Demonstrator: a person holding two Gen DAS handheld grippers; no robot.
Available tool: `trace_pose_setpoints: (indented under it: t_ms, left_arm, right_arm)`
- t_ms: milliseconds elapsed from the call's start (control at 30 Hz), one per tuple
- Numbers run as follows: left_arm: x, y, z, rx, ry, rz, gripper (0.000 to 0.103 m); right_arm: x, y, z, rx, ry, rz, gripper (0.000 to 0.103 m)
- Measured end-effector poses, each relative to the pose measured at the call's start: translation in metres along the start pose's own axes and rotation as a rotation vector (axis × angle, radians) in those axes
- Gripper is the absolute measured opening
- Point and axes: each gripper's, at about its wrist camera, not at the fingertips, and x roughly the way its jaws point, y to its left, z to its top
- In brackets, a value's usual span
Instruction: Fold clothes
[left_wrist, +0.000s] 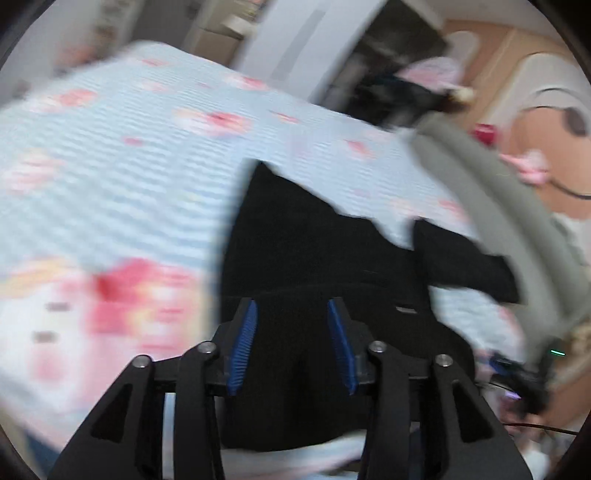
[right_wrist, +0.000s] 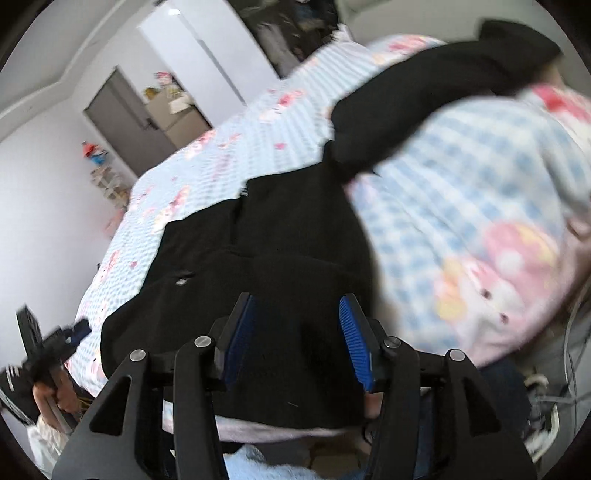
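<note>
the bed's blue-and-white checked cotton cover with pink cartoon prints (left_wrist: 122, 177) carries a black, soft, matte fabric garment (left_wrist: 295, 240), lying flat and limp, its long axis running away from both tools toward a sleeve (right_wrist: 424, 96) at the far right. the garment lies directly ahead of and under the left hand-held gripper (left_wrist: 292, 345) and the right hand-held gripper (right_wrist: 297, 338), about equally near. both stand apart, ribbed blue pads (left_wrist: 243, 347) clamping nothing.

Left gripper (left_wrist: 291, 345) and right gripper (right_wrist: 301, 338), both angled downward, jaws parted, nothing pinched between.
</note>
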Motion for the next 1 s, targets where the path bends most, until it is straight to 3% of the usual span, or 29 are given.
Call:
trace_pose_setpoints:
  t_ms: [33, 100, 133, 167, 200, 233, 267, 300, 367, 400, 433, 533, 633, 700, 767, 867, 967, 1000]
  left_arm:
    - [0.014, -0.006, -0.001, 0.015, 0.033, -0.058, 0.044]
    - [0.056, -0.016, -0.007, 0.066, 0.125, -0.047, 0.044]
    - [0.073, -0.010, -0.010, 0.066, 0.171, -0.005, 0.041]
    - [0.090, -0.004, -0.013, 0.065, 0.216, 0.035, 0.034]
    - [0.095, 0.006, -0.014, 0.039, 0.251, 0.068, 0.016]
    - [0.100, 0.016, -0.015, 0.015, 0.284, 0.100, 0.005]
    - [0.093, 0.019, -0.014, 0.002, 0.292, 0.116, 0.005]
    - [0.079, 0.018, -0.013, 0.002, 0.272, 0.106, 0.007]
    - [0.050, 0.016, -0.015, -0.021, 0.231, 0.058, 0.031]
    - [0.041, 0.016, -0.021, -0.049, 0.222, 0.008, 0.053]
    - [0.033, 0.016, -0.028, -0.078, 0.214, -0.042, 0.056]
    - [0.022, 0.022, -0.053, -0.144, 0.220, -0.123, 0.056]
    - [0.033, 0.033, -0.077, -0.224, 0.281, -0.183, 0.056]
    - [0.040, 0.037, -0.091, -0.264, 0.333, -0.198, 0.058]
    - [0.044, 0.037, -0.106, -0.287, 0.381, -0.187, 0.058]
    - [0.043, 0.050, -0.106, -0.375, 0.318, -0.221, 0.058]
    - [0.030, 0.069, -0.093, -0.464, 0.183, -0.258, 0.064]
    - [0.034, 0.072, -0.091, -0.481, 0.173, -0.294, 0.069]
  right_arm:
    - [0.014, 0.008, -0.001, -0.021, 0.016, 0.001, 0.050]
    - [0.038, 0.017, -0.013, -0.066, 0.083, -0.032, 0.050]
    - [0.054, 0.017, -0.018, -0.084, 0.124, -0.091, 0.049]
    - [0.066, 0.014, -0.025, -0.104, 0.158, -0.138, 0.047]
    - [0.072, 0.010, -0.030, -0.133, 0.174, -0.165, 0.040]
    - [0.072, 0.010, -0.033, -0.184, 0.193, -0.186, 0.033]
    - [0.066, 0.012, -0.033, -0.221, 0.197, -0.199, 0.032]
    - [0.061, 0.014, -0.033, -0.256, 0.201, -0.213, 0.031]
    - [0.039, 0.009, -0.029, -0.230, 0.185, -0.214, 0.033]
    - [0.029, 0.005, -0.027, -0.196, 0.174, -0.201, 0.038]
    - [0.018, -0.001, -0.027, -0.144, 0.160, -0.166, 0.044]
    - [-0.004, -0.009, -0.039, 0.013, 0.154, 0.032, 0.048]
    - [0.005, -0.003, -0.063, 0.060, 0.241, 0.142, 0.048]
    - [0.016, 0.002, -0.076, 0.039, 0.287, 0.126, 0.048]
    - [0.028, -0.008, -0.084, 0.102, 0.312, 0.104, 0.049]
    - [0.037, -0.022, -0.090, 0.171, 0.303, 0.016, 0.054]
    - [0.026, -0.028, -0.086, 0.220, 0.226, 0.033, 0.055]
    - [0.023, -0.031, -0.084, 0.236, 0.201, 0.044, 0.056]
